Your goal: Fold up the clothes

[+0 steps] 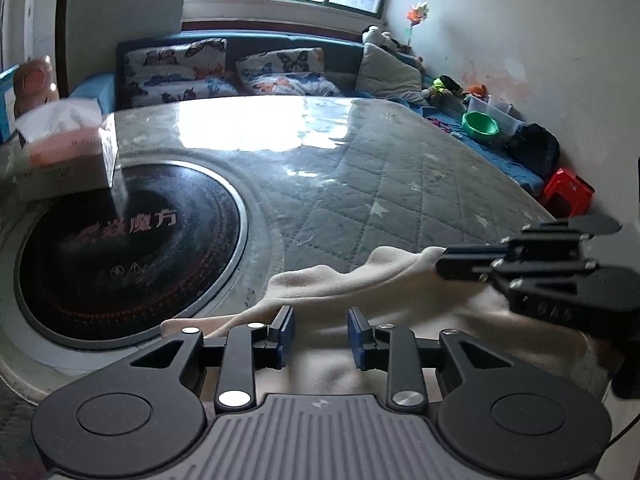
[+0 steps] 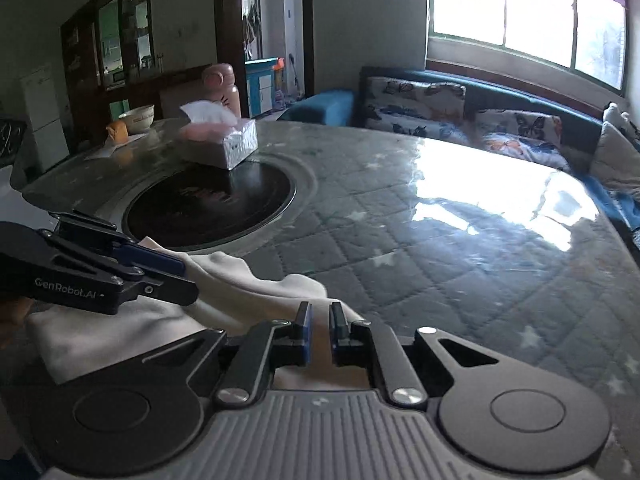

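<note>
A cream fleece garment [image 1: 344, 288] lies rumpled at the near edge of the table, also seen as the cream garment [image 2: 240, 292] in the right wrist view. My left gripper [image 1: 321, 336] hovers over its near part with the blue pads [image 1: 286, 334] well apart and nothing pinched. From the right wrist view the left gripper [image 2: 176, 276] points at the garment's left fold. My right gripper [image 2: 320, 332] has its jaws drawn close, with cloth filling the narrow gap. The left wrist view shows the right gripper [image 1: 444, 264] at the garment's raised right edge.
A glass-topped table over a quilted star cloth [image 2: 420, 248] holds a black round hotplate [image 1: 128, 248], a tissue box [image 1: 68, 152], a pink bottle [image 2: 224, 88] and a bowl [image 2: 138, 118]. Behind it stands a blue sofa with butterfly cushions [image 1: 176, 68], a green bowl [image 1: 480, 125] and a red stool [image 1: 566, 196].
</note>
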`<state>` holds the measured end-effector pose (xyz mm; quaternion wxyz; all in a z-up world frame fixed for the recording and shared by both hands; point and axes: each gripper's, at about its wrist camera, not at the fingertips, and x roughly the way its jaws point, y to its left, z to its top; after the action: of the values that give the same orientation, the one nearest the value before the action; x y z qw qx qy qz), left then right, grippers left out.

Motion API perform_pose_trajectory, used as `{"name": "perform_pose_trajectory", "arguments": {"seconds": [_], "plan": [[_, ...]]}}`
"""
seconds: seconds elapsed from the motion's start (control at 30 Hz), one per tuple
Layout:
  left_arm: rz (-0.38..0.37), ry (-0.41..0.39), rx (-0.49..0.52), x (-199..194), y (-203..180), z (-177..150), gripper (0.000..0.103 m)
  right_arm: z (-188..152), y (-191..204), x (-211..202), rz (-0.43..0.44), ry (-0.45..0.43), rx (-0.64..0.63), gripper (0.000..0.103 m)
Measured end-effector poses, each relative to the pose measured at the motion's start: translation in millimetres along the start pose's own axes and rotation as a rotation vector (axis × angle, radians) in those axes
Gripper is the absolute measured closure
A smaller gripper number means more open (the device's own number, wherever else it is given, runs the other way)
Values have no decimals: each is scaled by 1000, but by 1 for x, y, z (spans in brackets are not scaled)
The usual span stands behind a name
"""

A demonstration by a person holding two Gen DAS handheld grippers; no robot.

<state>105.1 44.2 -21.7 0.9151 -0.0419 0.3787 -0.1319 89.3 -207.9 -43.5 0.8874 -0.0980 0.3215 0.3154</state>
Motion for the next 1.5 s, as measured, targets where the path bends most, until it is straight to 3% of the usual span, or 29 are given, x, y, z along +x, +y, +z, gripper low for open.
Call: {"name": "perform_pose_trajectory", "arguments": {"seconds": [0.1,0.27,0.57,0.8,0.97,1.13,1.33,1.5], "plan": [[-13,-6,-22,3,4,0,72,-3,1,11,-9,34,11,96],[-20,-26,-23,-6,6,0,72,1,6,1,2,19,11,95],[45,-36,-74,-24,32,-13,72,1,15,13,18,39,10,95],[55,-61,-61,-40,32,-16,72,0,9,-26,-2,5,-14,94],[-14,-82,-10,-62,7,-23,72,-19,9,-59,-4,19,-25,94],[-62,-45,35,-73,-11,-39,72,-39,12,-80,1,27,-15,94],[-43,5,14,-68,-2,-55,72,-60,14,-76,9,63,-16,94],[-34,15,12,-67,3,-58,72,-53,9,-82,17,37,21,94]]}}
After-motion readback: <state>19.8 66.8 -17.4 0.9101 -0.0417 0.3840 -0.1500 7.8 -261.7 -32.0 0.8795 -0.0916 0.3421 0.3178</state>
